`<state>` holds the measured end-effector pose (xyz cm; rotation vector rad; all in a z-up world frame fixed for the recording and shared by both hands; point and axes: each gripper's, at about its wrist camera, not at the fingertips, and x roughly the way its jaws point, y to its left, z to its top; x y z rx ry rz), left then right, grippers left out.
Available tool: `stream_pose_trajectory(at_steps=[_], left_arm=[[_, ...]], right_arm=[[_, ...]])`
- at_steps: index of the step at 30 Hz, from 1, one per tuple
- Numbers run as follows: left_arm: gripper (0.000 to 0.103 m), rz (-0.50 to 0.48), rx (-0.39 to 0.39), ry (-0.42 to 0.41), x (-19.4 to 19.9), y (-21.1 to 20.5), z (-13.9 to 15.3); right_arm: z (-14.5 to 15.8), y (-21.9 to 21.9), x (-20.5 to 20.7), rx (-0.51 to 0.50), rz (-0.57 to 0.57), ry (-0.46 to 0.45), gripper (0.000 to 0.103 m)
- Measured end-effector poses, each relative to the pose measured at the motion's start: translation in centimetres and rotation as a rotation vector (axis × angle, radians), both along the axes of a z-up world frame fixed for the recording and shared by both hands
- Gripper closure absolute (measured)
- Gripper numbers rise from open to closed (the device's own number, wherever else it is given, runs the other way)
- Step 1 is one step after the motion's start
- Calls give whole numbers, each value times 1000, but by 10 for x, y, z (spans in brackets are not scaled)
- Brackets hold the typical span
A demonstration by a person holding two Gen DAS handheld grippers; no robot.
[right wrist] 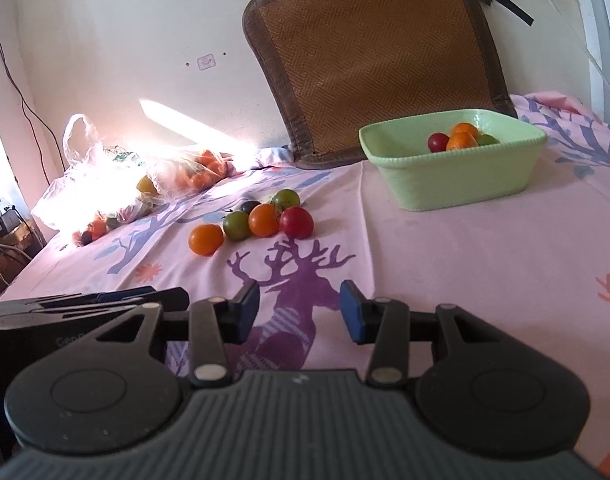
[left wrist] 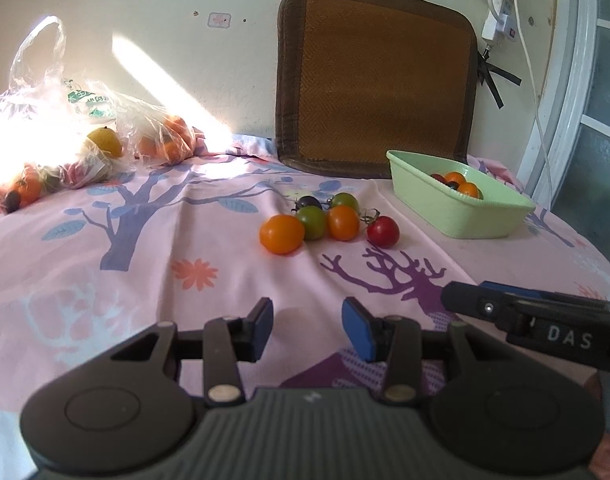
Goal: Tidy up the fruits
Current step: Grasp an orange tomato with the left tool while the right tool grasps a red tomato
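Left tongs [left wrist: 308, 328]: parted, holding nothing, above pink tree-print cloth [left wrist: 145, 264]. Ahead: cluster of small round orange, green, red and dark tomatoes [left wrist: 325, 220]; ahead right: pale green rectangular plastic basin [left wrist: 457, 208] holding tomatoes.

Right tongs [right wrist: 299, 310]: parted, holding nothing. Cluster ahead left [right wrist: 257, 220]; basin ahead right [right wrist: 457, 172]; clear plastic fruit bags [right wrist: 117, 184] far left.

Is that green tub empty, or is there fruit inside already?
Partly filled. The green tub holds a few small tomatoes: red, orange and green. Six more lie outside on the cloth.
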<state>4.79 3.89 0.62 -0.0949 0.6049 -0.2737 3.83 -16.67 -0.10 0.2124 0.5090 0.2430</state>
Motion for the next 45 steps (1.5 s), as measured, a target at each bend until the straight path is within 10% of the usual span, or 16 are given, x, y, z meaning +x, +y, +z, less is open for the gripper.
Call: stream_pose_trajectory(at_steps=[21,28,45], left_arm=[[55,-36,40,23,85,-4,11],[69,-61,35,38,88,-4,2],[69,-378,47,-29,-35,-89,14]], right_arm=[[4,33,87,-200,111,26,57],[1,35,90,-199,118,41,72],[-7,-38,-67,-198,-102,-7,72]])
